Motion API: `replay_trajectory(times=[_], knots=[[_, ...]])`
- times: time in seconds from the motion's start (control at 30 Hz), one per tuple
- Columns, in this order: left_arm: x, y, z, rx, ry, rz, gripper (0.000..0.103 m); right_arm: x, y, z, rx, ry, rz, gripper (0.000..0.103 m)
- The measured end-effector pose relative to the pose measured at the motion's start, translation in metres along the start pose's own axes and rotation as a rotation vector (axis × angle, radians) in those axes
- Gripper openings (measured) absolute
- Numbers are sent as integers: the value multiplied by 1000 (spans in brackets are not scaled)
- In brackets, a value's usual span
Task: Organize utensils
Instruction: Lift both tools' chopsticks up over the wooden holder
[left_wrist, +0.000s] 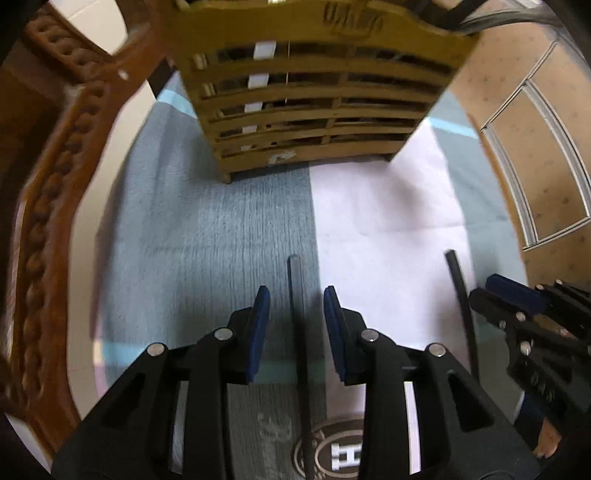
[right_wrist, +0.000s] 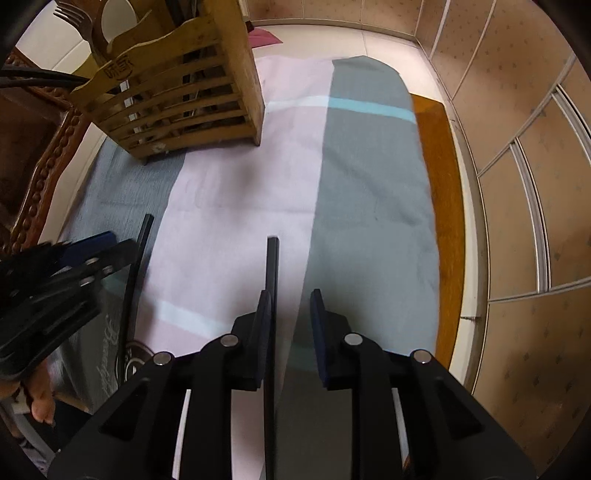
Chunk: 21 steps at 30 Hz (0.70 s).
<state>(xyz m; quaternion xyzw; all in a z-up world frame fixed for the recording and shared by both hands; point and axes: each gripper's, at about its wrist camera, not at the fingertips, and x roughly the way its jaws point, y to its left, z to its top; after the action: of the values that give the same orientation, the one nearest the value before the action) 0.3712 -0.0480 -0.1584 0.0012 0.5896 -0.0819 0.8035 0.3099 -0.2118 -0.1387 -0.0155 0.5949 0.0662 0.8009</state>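
A slatted wooden utensil holder (left_wrist: 314, 107) stands at the far end of the cloth; it also shows in the right wrist view (right_wrist: 177, 99) with a fork (right_wrist: 74, 16) and a white spoon in it. A black chopstick (left_wrist: 299, 350) lies on the cloth between the open fingers of my left gripper (left_wrist: 297, 302). A second black chopstick (right_wrist: 271, 295) lies between the open fingers of my right gripper (right_wrist: 288, 306), close to its left pad. Each gripper sees the other: the right gripper (left_wrist: 524, 306) with its chopstick (left_wrist: 461, 306), and the left gripper (right_wrist: 74, 258) with its chopstick (right_wrist: 138, 258).
A grey, pink and teal striped cloth (right_wrist: 351, 177) covers the wooden table (right_wrist: 443, 184). A carved wooden chair back (left_wrist: 55, 206) stands to the left. Panelled walls (right_wrist: 517, 147) lie to the right. A round logo (left_wrist: 332, 450) is printed on the cloth.
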Motion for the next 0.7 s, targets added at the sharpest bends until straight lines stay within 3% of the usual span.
replay_trajectory(times=[0.3, 0.33, 0.37, 0.4, 0.47, 0.6, 0.7], knots=[[10, -5, 13, 38, 27, 43, 31, 25, 23, 13, -73, 36, -76, 22], [10, -6, 13, 40, 27, 44, 28, 25, 23, 13, -73, 37, -76, 22], [9, -7, 13, 39, 24, 36, 22, 25, 23, 13, -78, 39, -68, 15], [9, -7, 13, 36, 25, 28, 8, 24, 26, 14, -81, 40, -65, 8], [5, -6, 11, 23, 24, 2, 7, 21, 28, 11, -78, 30, -48, 8], [-25, -5, 5, 20, -43, -17, 7, -3, 37, 4, -86, -30, -28, 7], [-68, -4, 1, 15, -137, -31, 7, -37, 34, 0, -84, -99, -21, 7]])
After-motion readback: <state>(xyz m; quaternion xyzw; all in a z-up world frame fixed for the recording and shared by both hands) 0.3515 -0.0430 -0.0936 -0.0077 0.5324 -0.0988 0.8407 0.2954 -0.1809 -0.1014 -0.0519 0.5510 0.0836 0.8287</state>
